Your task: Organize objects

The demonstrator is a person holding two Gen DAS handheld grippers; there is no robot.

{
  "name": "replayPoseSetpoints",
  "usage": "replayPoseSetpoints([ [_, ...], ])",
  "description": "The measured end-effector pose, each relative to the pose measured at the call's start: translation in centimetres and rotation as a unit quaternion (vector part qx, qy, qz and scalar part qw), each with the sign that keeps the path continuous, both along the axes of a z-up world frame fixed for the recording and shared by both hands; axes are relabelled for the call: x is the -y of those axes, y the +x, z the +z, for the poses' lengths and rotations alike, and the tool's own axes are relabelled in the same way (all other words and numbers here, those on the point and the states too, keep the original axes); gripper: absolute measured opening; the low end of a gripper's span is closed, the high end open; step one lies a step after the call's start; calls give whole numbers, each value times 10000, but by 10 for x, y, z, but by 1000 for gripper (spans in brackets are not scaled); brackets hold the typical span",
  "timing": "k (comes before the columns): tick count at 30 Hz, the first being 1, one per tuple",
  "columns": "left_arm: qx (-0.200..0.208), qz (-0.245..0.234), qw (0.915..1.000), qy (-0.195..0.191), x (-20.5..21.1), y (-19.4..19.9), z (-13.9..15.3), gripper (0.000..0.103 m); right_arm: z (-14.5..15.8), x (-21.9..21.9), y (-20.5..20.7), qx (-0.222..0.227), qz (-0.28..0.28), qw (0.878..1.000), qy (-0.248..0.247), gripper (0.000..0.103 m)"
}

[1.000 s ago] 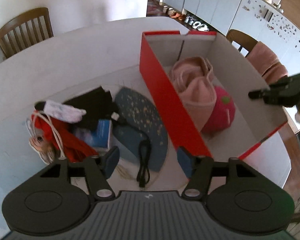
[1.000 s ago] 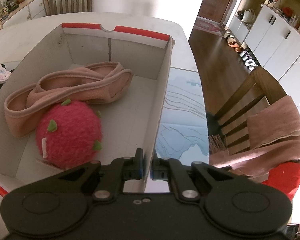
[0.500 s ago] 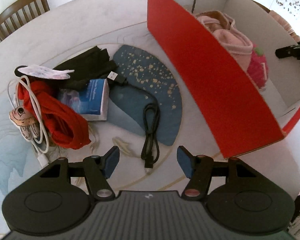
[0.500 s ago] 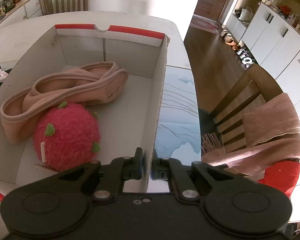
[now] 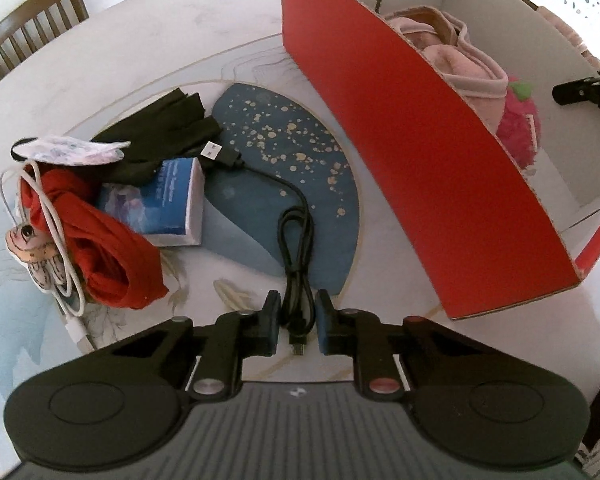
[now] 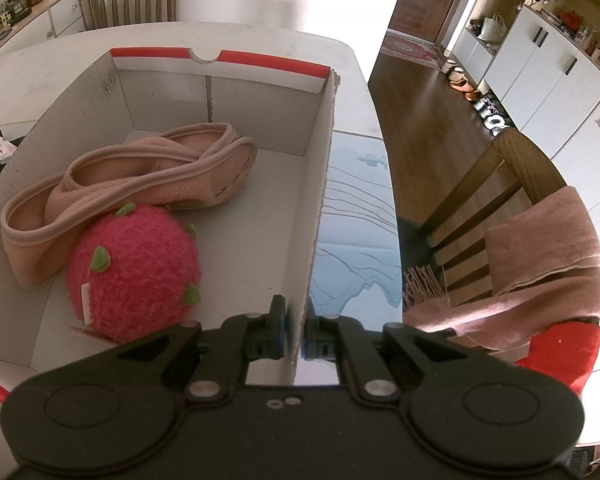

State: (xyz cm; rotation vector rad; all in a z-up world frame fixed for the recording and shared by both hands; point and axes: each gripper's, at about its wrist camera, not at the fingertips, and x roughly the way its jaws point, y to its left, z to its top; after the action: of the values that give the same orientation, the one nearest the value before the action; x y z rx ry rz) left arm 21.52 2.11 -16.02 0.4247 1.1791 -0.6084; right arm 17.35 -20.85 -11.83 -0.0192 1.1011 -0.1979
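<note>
Since a second ago the left gripper (image 5: 297, 320) has dropped close to the table (image 5: 148, 40) and its jaws have just been closing, with the folded end of the black USB cable (image 5: 296, 240) now between them; the pads sit right at the cable's loops, though whether they already press on it is not quite clear. That puts the job at the pick-up of the cable, one of several loose things not yet packed. From the jaws the cable runs away over the dark blue speckled mat (image 5: 292, 148) to its plug, which lies against the blue-and-white booklet (image 5: 160, 204). Left of that lie the red cloth (image 5: 100, 240), a white cord (image 5: 48, 216) and black fabric (image 5: 160, 128). The right gripper (image 6: 296, 332) is clenched on the near side wall of the red cardboard box (image 6: 320, 168), steadying it; inside rest a pink fuzzy ball (image 6: 136, 268) and a pink headband (image 6: 140, 184). Next, I judge, the left jaws must finish pinching, lift until the trailing plug clears the booklet, then carry over the box's red wall and release inside.
</note>
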Motion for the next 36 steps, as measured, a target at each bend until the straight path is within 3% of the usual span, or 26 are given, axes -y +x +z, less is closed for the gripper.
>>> replayPoseSetpoints([
  [2,26,75,10000,-51,-1,-1,2,6,0,0,0,2,-7,10000,5,5],
  [14,153,723,9914,-1081,-21,8,62,2,0,0,0,1,-1,10000,1,5],
  [22,572,778,9838,-1513,-20,21,116,1,0,0,0,5,-1,10000,-4,5],
  [30,884,181,9782,-1872,19,20,162,1,0,0,0,5,2,10000,-12,5],
  [36,959,-589,9753,-1899,75,6,169,1,1,-1,0,5,4,10000,-17,5],
])
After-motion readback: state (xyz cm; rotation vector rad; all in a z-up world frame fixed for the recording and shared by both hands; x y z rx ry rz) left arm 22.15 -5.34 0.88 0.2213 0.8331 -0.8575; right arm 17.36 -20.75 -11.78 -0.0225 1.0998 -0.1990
